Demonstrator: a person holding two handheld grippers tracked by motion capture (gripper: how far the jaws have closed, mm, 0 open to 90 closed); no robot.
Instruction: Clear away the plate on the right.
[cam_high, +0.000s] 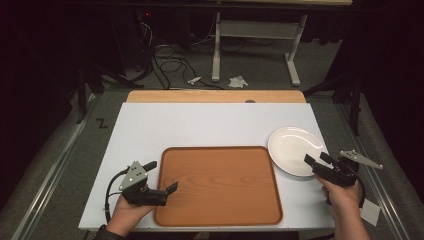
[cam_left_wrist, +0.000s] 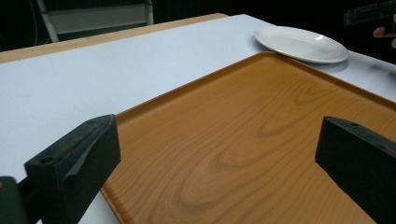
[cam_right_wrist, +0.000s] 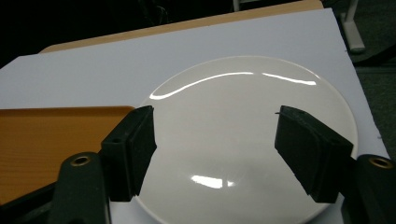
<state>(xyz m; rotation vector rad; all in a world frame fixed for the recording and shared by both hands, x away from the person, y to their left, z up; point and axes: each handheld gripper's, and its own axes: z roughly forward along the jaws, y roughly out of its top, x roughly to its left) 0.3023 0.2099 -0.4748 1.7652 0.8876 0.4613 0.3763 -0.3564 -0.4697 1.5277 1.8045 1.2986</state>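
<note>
A wood-grain brown tray (cam_high: 218, 185) lies on the white table top, near the front edge. A white plate (cam_high: 292, 149) sits just right of the tray's far right corner, empty. My left gripper (cam_high: 162, 176) is open at the tray's left rim, its jaws spread over the tray (cam_left_wrist: 243, 140) with nothing between them. My right gripper (cam_high: 317, 159) is open at the plate's near right edge, and its jaws frame the plate (cam_right_wrist: 243, 135) without holding it. The plate (cam_left_wrist: 301, 43) also lies far off in the left gripper view.
The white table top (cam_high: 210, 122) stretches bare behind the tray, with a wooden strip (cam_high: 215, 96) at its far edge. Beyond stand a desk frame (cam_high: 255, 35) and cables (cam_high: 167, 62) on the floor. A paper slip (cam_high: 371, 212) lies at the front right.
</note>
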